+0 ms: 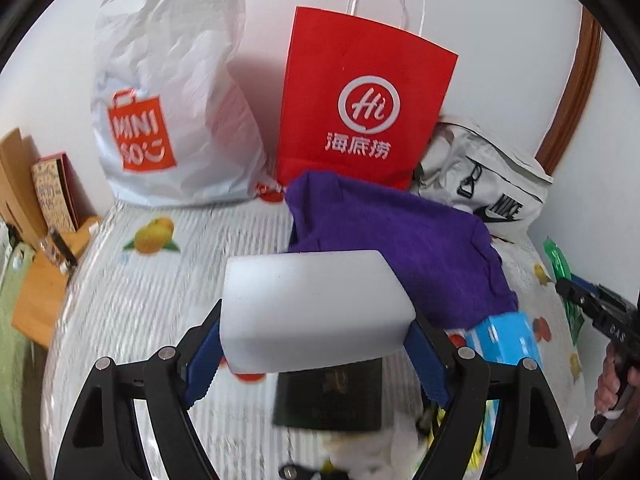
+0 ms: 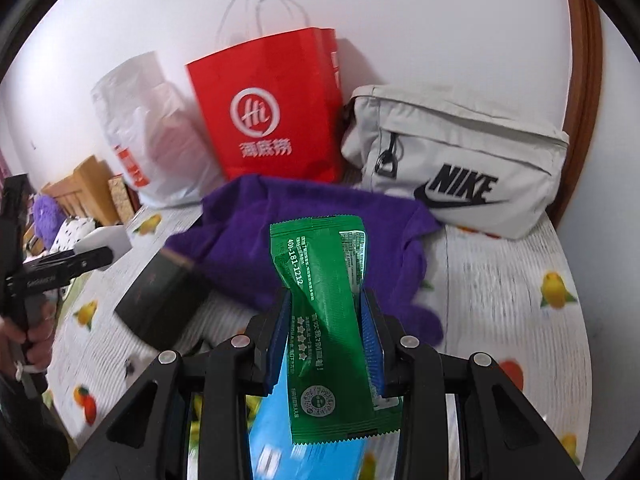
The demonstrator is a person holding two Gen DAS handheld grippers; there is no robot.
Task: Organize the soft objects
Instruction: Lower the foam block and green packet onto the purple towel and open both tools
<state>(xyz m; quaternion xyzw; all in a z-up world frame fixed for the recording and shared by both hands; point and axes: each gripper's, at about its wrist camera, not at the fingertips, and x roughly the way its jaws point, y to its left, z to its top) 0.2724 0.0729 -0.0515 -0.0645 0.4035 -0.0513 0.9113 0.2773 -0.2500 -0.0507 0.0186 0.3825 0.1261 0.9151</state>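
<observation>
We hold a white foam block (image 1: 316, 312) in the left gripper (image 1: 316, 354), jaws wide across its ends; it looks light and squashy. The right gripper (image 2: 326, 336) pinches a green sachet (image 2: 324, 320) mid-length, thin, crinkly, probably slippery. Both hang above the bed (image 1: 160, 300).

"MINISO" is printed on the white plastic bag (image 1: 160, 120), "Hi" on the red paper bag (image 1: 360, 100), "NIKE" on the grey pouch (image 2: 460, 160), and "40-181-1212" on the green sachet (image 2: 324, 304).

Cloth (image 2: 304, 232) before paper bag (image 2: 272, 108); plastic bag (image 2: 148, 132) left, pouch (image 2: 460, 156) right (all against wall).
</observation>
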